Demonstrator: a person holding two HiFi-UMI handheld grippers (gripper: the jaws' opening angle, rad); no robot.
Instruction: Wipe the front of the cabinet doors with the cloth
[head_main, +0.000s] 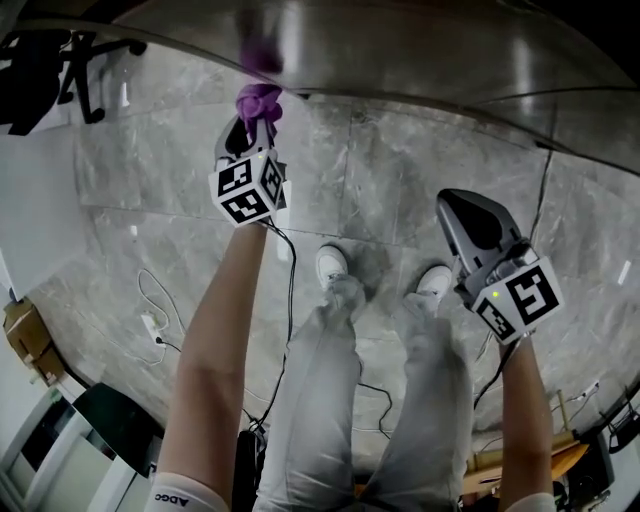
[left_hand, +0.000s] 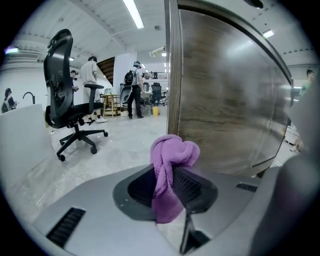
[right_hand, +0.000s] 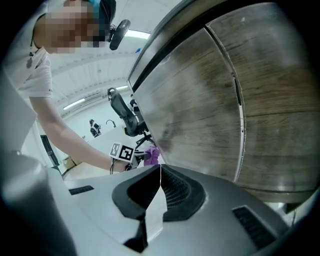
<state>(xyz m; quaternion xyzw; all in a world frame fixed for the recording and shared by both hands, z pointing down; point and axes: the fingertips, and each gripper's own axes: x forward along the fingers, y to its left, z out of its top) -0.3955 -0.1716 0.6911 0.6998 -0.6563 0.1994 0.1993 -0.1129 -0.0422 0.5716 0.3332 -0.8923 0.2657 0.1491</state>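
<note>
Left gripper (left_hand: 167, 175): its jaws are clenching the purple cloth (left_hand: 173, 152), which is bunching out past the tips.
Cloth: is sitting just ahead of those jaws, by the cabinet door (left_hand: 230, 95); contact unclear.
Right gripper (right_hand: 160, 172): its jaws are pressing together, holding nothing, door just ahead.

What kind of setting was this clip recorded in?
Probably an open-plan office or lab floor: a black office chair on grey stone-look tiles, long ceiling strip lights, and people standing in the background, beyond the wood-grain cabinet door.
</note>
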